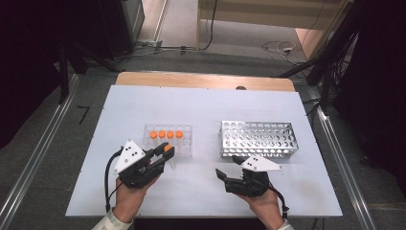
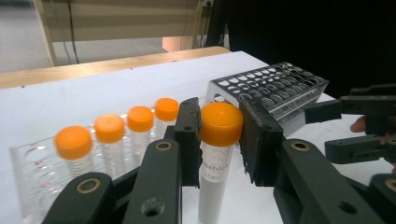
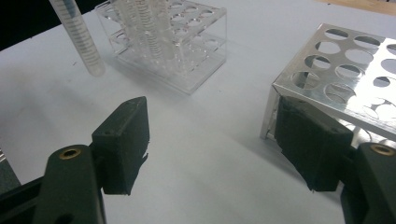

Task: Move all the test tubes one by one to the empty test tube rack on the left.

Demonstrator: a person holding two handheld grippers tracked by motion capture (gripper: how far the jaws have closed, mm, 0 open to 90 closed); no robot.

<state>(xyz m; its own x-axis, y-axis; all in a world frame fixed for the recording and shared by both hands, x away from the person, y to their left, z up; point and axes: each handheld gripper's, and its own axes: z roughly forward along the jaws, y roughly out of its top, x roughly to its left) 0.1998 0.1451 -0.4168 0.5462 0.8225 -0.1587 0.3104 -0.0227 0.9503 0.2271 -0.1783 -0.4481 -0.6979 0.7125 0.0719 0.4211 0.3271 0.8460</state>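
A: Where is the tube?

B: Centre of the left gripper view. The left gripper point(image 2: 219, 140) pinches a clear plastic tube point(image 2: 212, 182) by its smooth orange cap, lifted beside the transparent rack point(image 1: 187, 139).

A: And the other gripper?

B: The right gripper point(image 3: 212, 144), matte black, stands spread, one jaw against the perforated metal rack point(image 3: 345, 70).

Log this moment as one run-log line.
left gripper: shut on orange-capped tube | right gripper: open, beside metal rack | clear rack: four tubes
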